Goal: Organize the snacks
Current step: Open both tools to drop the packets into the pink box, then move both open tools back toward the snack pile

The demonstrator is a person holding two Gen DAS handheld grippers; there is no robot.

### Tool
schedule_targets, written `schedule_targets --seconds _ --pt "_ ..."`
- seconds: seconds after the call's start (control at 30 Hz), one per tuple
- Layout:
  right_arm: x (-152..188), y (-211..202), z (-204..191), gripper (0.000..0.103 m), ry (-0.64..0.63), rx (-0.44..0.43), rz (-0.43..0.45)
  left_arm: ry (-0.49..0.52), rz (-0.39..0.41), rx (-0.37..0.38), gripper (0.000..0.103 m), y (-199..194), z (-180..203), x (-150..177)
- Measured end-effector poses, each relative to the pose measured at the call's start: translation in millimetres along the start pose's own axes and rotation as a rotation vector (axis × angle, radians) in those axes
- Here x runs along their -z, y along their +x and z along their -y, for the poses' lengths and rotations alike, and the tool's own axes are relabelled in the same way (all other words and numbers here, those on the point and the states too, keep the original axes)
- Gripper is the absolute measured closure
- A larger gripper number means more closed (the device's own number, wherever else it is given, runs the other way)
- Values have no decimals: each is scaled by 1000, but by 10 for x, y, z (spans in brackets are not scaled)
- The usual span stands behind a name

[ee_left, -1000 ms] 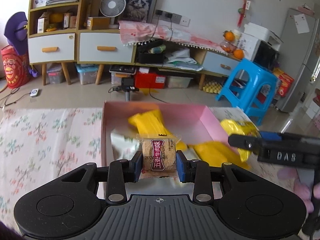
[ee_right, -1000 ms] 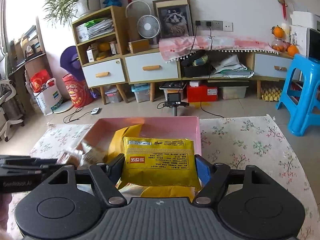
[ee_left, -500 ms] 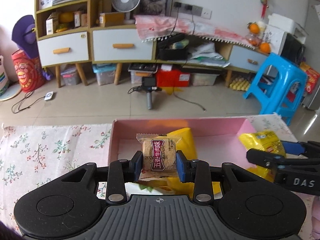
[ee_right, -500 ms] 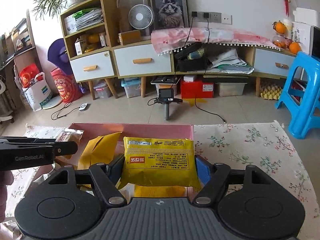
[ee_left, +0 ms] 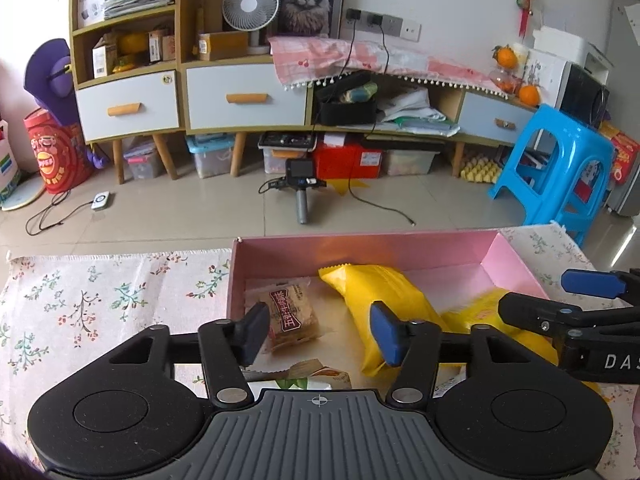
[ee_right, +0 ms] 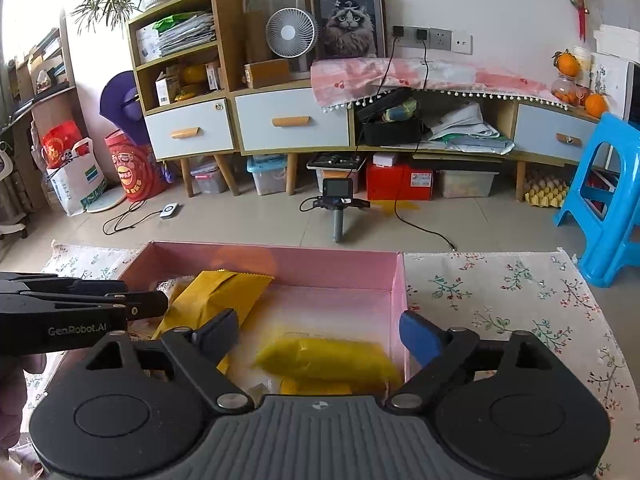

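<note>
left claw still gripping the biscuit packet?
No. The left claw is open, and the biscuit packet lies in the pink box.

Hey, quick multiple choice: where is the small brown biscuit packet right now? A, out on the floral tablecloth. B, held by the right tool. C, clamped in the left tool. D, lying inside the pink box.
D: the brown biscuit packet lies on the floor of the pink box near its left wall, while the left tool stands open above it, gripping nothing.
</note>
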State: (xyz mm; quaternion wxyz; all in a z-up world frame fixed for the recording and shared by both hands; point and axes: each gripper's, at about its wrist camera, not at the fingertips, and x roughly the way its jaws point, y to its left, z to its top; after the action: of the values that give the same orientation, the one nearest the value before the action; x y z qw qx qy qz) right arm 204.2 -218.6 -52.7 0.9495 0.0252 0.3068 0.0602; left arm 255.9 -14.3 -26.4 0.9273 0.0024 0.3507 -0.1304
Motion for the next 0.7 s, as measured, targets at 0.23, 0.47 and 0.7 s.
schedule_targets --seconds 0.23,0.47,0.7 --pt "-80 -178 62 21 15 19 25 11 16 7 35 -157 33 -16" --pt "-123 -386 84 18 22 34 41 11 21 15 27 -364 54 2" --pt "-101 -649 76 17 22 35 54 -10 43 23 19 -635 49 68"
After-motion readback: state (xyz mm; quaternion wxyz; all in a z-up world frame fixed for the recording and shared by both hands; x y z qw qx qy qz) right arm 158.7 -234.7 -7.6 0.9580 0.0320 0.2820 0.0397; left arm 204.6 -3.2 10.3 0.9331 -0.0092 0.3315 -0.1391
